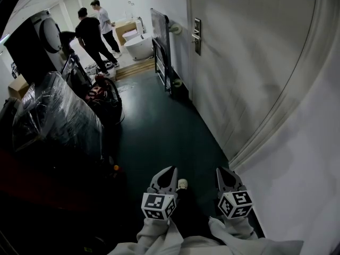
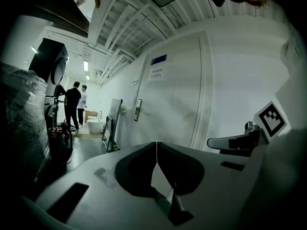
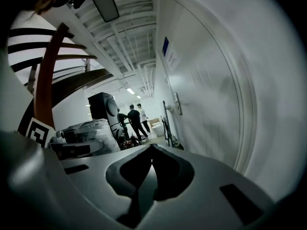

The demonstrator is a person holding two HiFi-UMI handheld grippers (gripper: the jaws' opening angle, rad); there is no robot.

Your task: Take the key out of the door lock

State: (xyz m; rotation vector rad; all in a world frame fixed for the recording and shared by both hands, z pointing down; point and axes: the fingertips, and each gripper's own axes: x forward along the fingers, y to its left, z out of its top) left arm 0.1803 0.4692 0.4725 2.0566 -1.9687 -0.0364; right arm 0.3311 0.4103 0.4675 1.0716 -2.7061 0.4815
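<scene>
**A:** So, how do the grippers stand?

**B:** Both are closed. The grey two-jaw left gripper (image 1: 166, 177) has its jaws pressed tip to tip with nothing between them. The grey two-jaw right gripper (image 1: 227, 178) is closed and empty in the same way. They sit side by side, a little apart, low over the dark green floor (image 1: 159, 132). Each comes out of a white sleeve (image 1: 154, 232), and both aim along the corridor.

**A:** And the key?

**B:** It is too small to make out in any view, so I cannot tell which way it points. The narrow dull-metal lock plate (image 1: 197, 36) is well ahead of both grippers. It sits on the wide white door (image 1: 249, 73) that runs along the right side, near the door's far edge. The plate is upright, with its long axis running up and down the door face.

**A:** Anything else on the door?

**B:** There is a small blue-and-white sign (image 2: 159, 59) high up on it, above the lock.

**A:** What lies further out?

**B:** Just past the door, a dark metal-framed panel (image 1: 161, 41) leans at the wall. Beyond it stands a white bathtub (image 1: 139, 45). A person in a black top (image 1: 89, 36) and a person in a white top (image 1: 103, 17) stand near the tub at the far end. On the left is a bulky load wrapped in clear plastic (image 1: 53, 121).
</scene>
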